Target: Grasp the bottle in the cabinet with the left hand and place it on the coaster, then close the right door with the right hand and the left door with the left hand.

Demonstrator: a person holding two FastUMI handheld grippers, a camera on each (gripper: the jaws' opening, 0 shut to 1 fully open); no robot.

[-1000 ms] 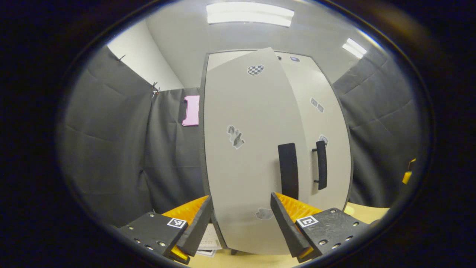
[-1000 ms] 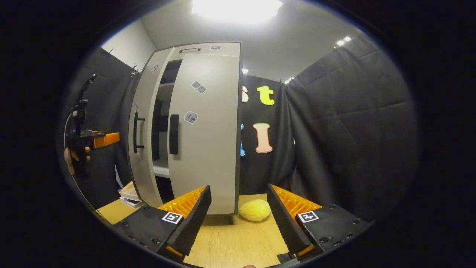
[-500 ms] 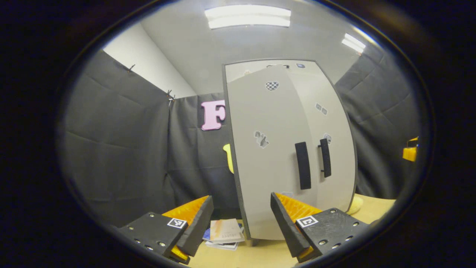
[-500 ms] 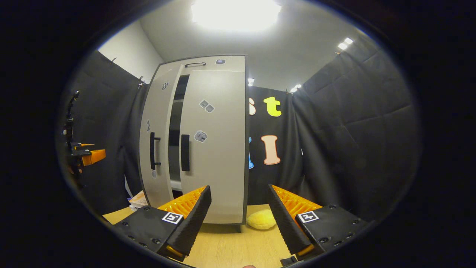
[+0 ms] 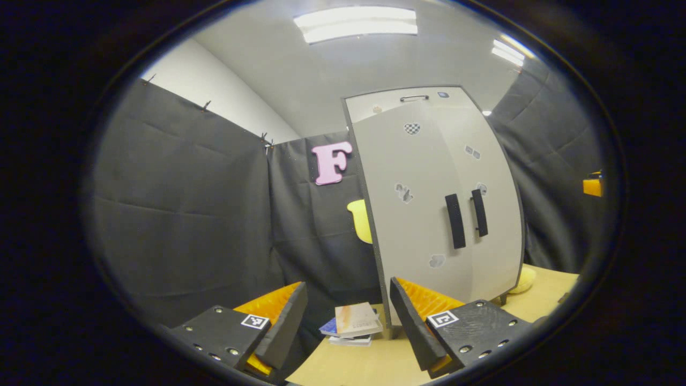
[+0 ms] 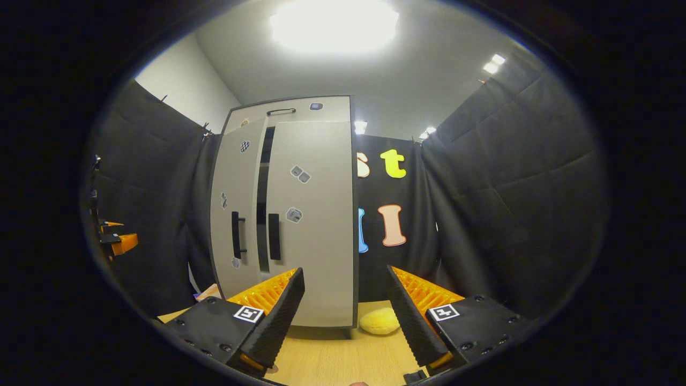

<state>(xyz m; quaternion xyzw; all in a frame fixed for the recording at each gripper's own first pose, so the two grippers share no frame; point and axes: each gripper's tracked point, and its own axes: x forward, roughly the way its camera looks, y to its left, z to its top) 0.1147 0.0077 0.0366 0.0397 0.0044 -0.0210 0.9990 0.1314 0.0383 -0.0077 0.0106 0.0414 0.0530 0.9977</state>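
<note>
Both grippers have drawn back from the cabinet (image 6: pixel 289 214) over the last second, and its left door (image 5: pixel 412 214), which stood well ajar, has swung nearly flush with the right door (image 6: pixel 313 225). From the right gripper view a narrow dark slit remains between the two doors, so the closing looks all but done, perhaps needing one last nudge. Where the bottle and coaster are cannot be told from these views. The left gripper (image 5: pixel 348 321) hangs low above the desk (image 5: pixel 364 364), level and pointed toward the cabinet's left edge, with its fingers spread and holding nothing; a stack of books (image 5: pixel 352 324) lies beyond them. The right gripper (image 6: pixel 345 316) is likewise level, spread and empty, facing the right door with a yellow object (image 6: pixel 379 321) on the desk ahead.
</note>
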